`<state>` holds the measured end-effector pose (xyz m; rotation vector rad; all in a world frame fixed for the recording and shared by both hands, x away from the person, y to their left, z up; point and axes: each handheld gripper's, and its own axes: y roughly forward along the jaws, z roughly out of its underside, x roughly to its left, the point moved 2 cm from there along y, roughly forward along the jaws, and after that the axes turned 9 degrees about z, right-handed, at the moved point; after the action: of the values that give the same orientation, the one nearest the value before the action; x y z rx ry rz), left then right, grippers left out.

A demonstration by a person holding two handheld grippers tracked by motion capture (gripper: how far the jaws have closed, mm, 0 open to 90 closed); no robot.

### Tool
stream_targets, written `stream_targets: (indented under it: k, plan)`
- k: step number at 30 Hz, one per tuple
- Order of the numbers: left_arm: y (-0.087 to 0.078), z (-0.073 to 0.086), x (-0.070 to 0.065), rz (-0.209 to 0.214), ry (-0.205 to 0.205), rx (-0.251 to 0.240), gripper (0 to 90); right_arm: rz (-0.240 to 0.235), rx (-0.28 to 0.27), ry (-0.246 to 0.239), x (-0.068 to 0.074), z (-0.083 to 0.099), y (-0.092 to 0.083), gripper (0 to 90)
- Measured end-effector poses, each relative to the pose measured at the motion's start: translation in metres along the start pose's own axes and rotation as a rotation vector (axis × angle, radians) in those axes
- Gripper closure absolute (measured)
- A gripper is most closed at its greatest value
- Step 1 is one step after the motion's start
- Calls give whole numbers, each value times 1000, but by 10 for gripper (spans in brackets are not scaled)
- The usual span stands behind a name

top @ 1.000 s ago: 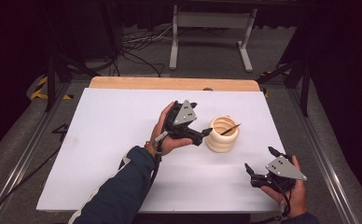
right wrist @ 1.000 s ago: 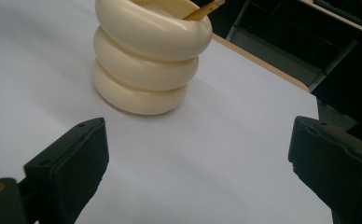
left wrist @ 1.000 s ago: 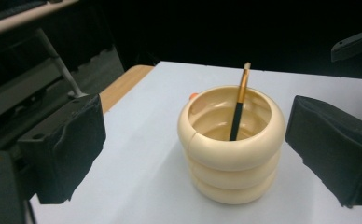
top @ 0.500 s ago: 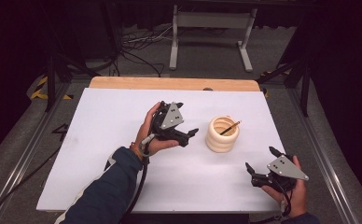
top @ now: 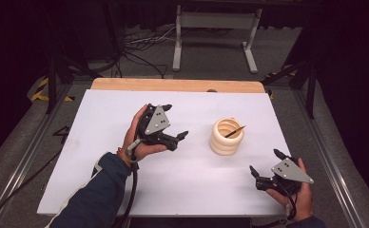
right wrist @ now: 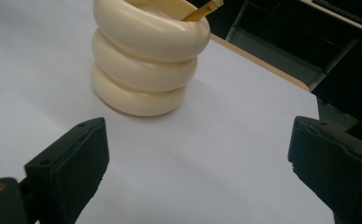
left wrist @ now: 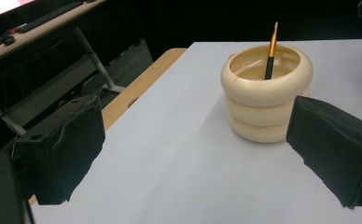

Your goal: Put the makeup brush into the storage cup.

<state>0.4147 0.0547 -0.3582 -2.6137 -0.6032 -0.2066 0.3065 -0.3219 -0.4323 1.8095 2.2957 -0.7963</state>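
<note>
Holding both grippers open and empty: pencil looks delivered.
I am keeping the left gripper (top: 179, 138) mid-table and the right gripper (top: 264, 167) near the table's front right corner; the pencil (left wrist: 271, 50) is leaning inside the cream holder (top: 227, 137), so little seems left.

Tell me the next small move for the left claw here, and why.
Probably ease the left claw a little farther from the cream ringed holder and set it to rest on the white table. Its jaws are open and empty, clear of the holder, and the brush already stands inside, leaning on the rim. The right claw is open too, idle at the table's near edge.
</note>
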Motion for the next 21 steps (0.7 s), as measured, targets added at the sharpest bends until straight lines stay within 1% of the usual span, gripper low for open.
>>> stream_targets:
  k: [1, 2, 6, 9, 12, 16, 19, 21]
  plan:
    - [-3, 0, 0, -2, 3, -5, 48, 1, 0, 2, 0, 0, 0, 57]
    - [-5, 1, 0, 4, -2, -9, 46, 0, 0, 0, 0, 0, 0, 57]
    - [-12, 2, -1, 0, 15, -2, 39, 6, 1, -3, -1, 1, -2, 57]
    - [-17, 1, -2, -10, 28, -8, 39, 8, -1, 2, -1, 0, -3, 57]
    - [-22, 0, -4, -10, 40, -4, 40, 8, 3, -7, 0, 0, -2, 57]
    - [-28, 2, -5, -11, 36, -9, 36, 6, 2, -9, 1, -1, -2, 57]
    - [-33, 4, -6, -25, 41, -11, 36, 6, 3, -10, 1, 0, -3, 57]
    - [-37, 6, -7, -28, 42, -9, 36, 5, 1, -10, 1, 0, -3, 57]
